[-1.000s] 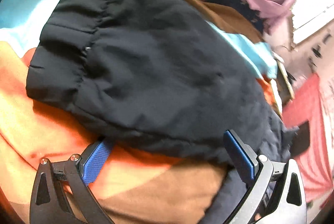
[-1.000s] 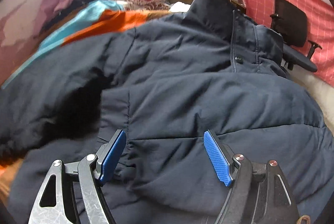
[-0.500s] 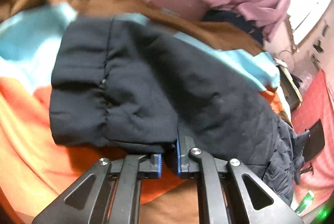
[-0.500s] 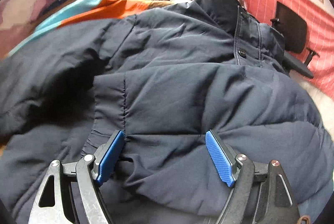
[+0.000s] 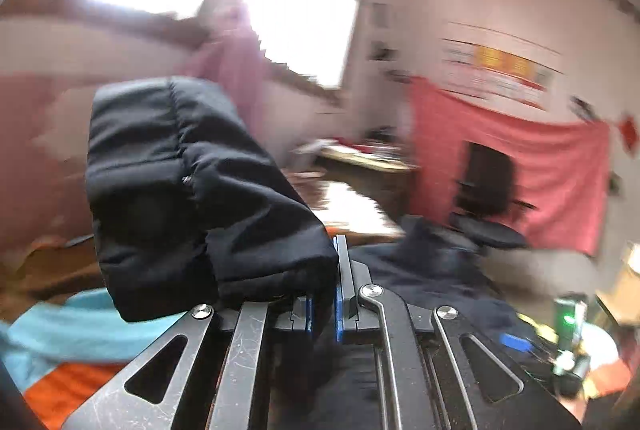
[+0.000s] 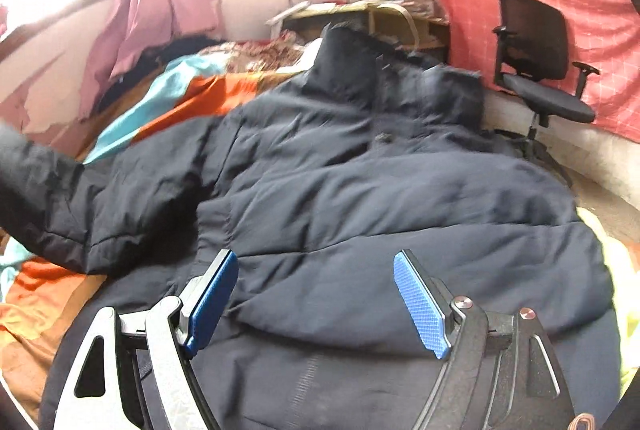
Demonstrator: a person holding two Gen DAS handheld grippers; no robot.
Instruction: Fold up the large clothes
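The left gripper [image 5: 322, 294] pinches the sleeve cuff [image 5: 192, 189] of the navy puffer jacket [image 6: 360, 197], lifted toward 11 o'clock. The right gripper [image 6: 316, 294] hovers wide over the jacket body on the bedspread [image 6: 168, 97] — bulky, soft, slippery; best gripped at seams.

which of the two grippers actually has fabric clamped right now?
The left gripper: its blue pads are nearly together, pinching the jacket sleeve and holding it up. The right gripper is wide open over the jacket body, gripping nothing.
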